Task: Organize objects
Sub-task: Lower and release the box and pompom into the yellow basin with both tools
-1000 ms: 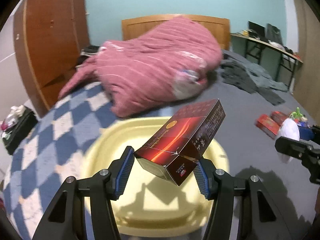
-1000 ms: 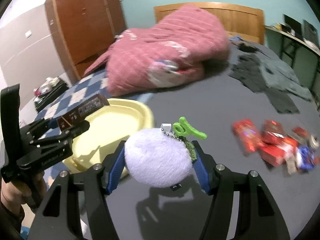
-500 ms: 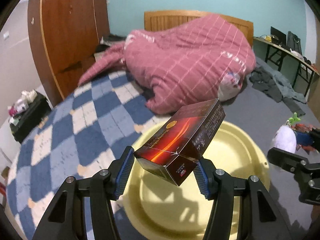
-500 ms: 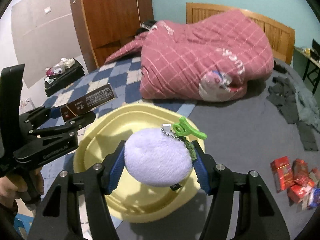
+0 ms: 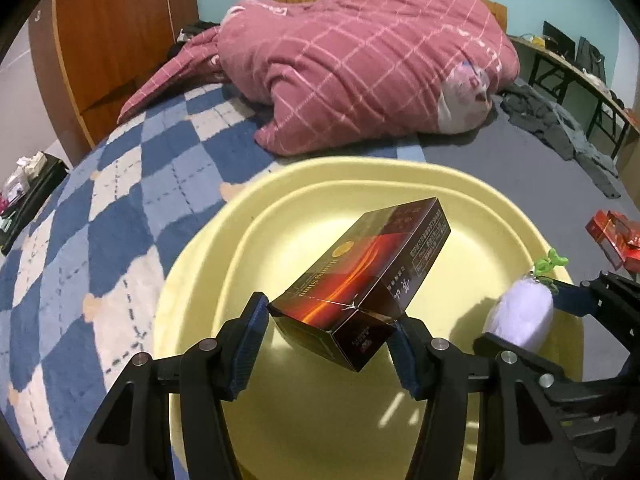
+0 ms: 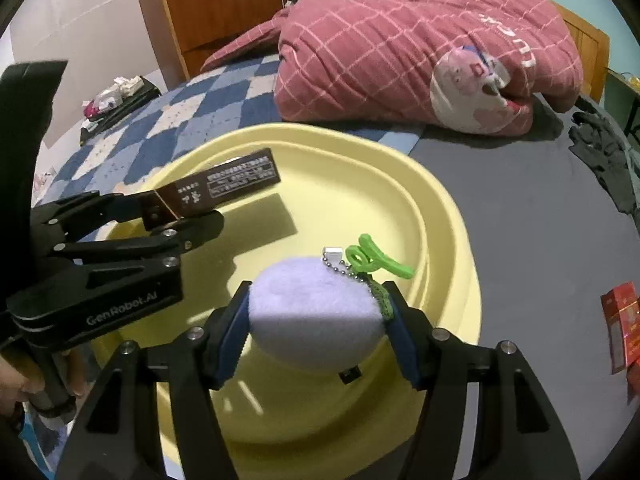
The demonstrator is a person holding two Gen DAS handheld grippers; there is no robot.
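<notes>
STEP: deposit | left hand-held gripper pinching dark red-and-black cardboard box; right hand-held gripper pinching fluffy white plush ball; both above pale yellow plastic basin on bed | NEXT: lower, spread jaws

Pink quilt on checkered blanket

Lighting adequate; fisheye distortion pronounced at the edges.
Overhead light casts hard shadows and small glints inside the yellow basin; focus sharp centrally, corners vignetted black.
</notes>
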